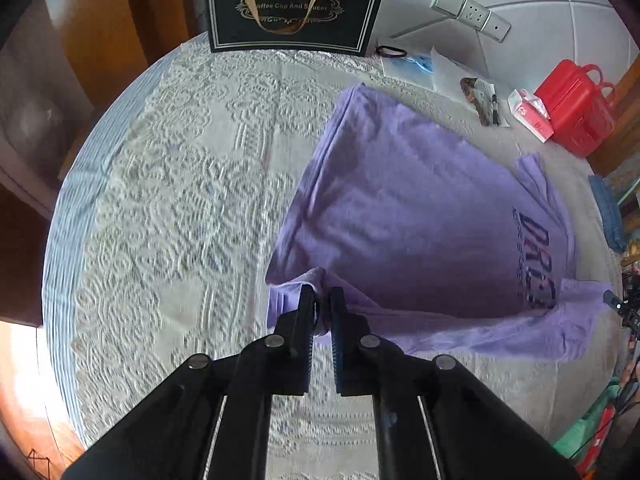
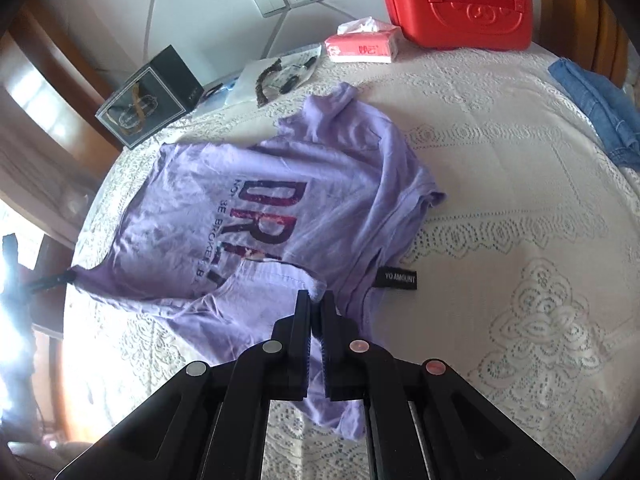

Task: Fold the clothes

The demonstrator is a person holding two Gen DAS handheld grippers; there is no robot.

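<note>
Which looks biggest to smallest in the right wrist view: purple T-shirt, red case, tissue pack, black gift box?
As they appear in that view:
1. purple T-shirt
2. red case, cut off by the frame edge
3. black gift box
4. tissue pack
The box and pack look close; distance may skew that.

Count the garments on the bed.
2. The purple shirt lies mid-bed, pinched by the left gripper and the right gripper. Folded jeans sit at the bed's right edge. Others may be out of view.
</note>
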